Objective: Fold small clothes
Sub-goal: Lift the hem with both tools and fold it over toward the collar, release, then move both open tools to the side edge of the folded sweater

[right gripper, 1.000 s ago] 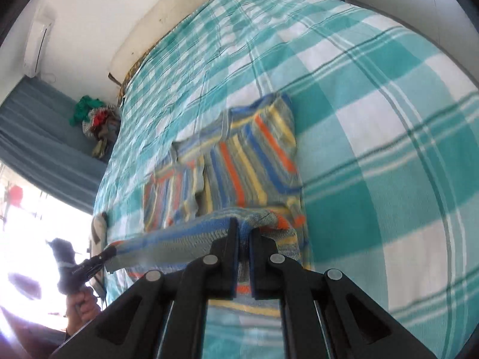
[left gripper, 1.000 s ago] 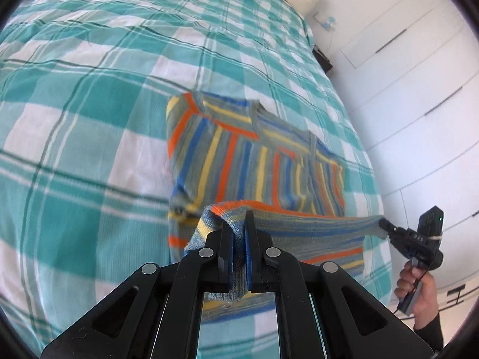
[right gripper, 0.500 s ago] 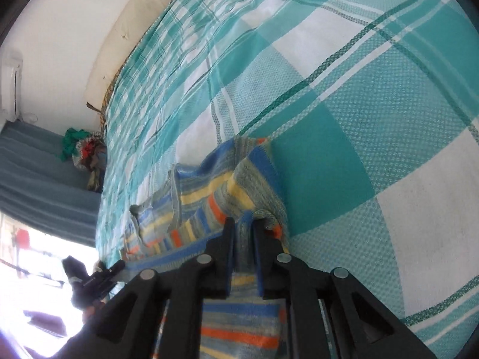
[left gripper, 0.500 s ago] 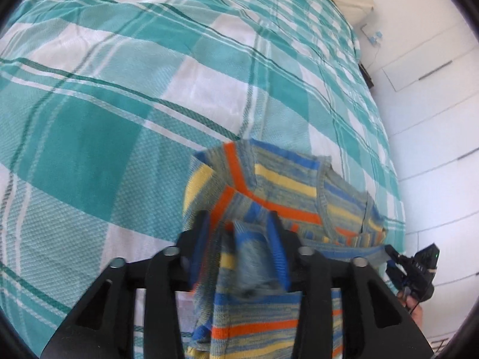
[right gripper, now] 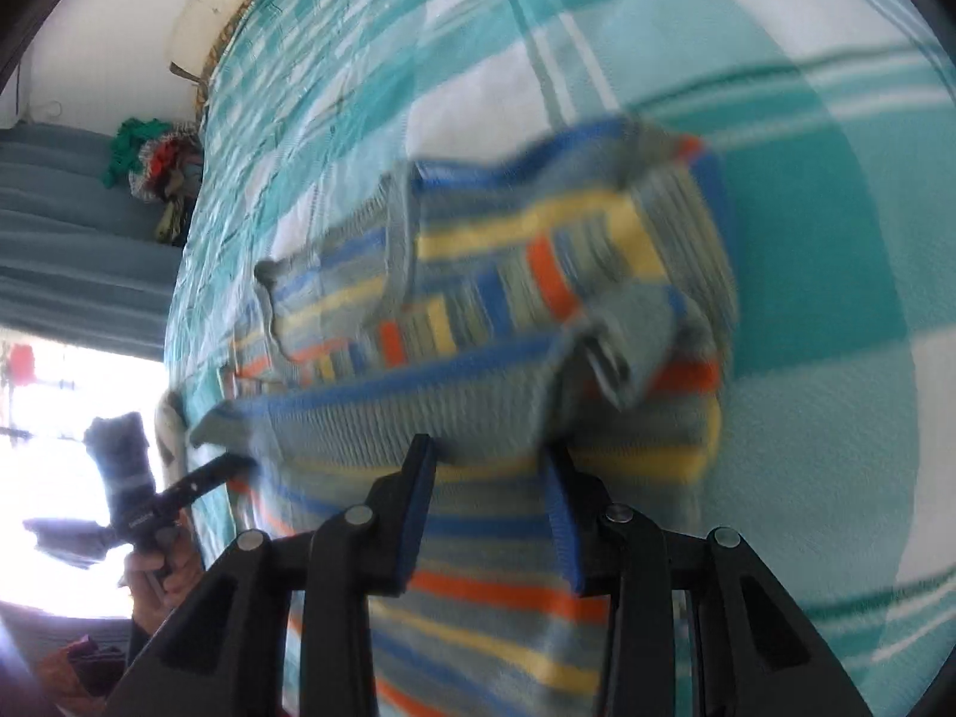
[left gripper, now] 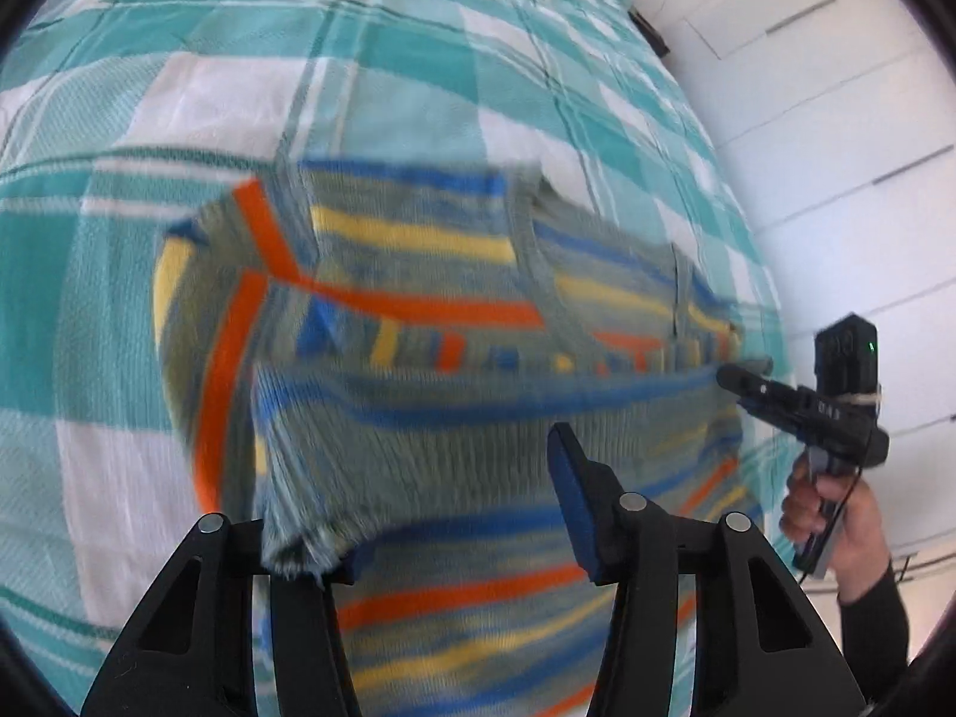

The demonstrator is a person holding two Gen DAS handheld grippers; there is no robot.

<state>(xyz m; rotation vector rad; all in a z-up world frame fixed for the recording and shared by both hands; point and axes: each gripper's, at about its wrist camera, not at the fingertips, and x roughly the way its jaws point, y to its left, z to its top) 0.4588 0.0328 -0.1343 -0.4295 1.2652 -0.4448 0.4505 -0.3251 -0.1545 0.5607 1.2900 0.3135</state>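
A striped knitted garment [left gripper: 454, 322] is laid on the checked bedcover [left gripper: 179, 95], its near hem folded up over the body. In the left wrist view, the left tongs [left gripper: 454, 508] are seen released, after closing slightly; the hem corner rests against the left pad, clear of the right pad. At the right edge, the right tongs [left gripper: 741, 376] are carried by a hand [left gripper: 830, 514]. In the right wrist view, the right tongs [right gripper: 490, 478] have just been opening, the fold lying loose between the pads.
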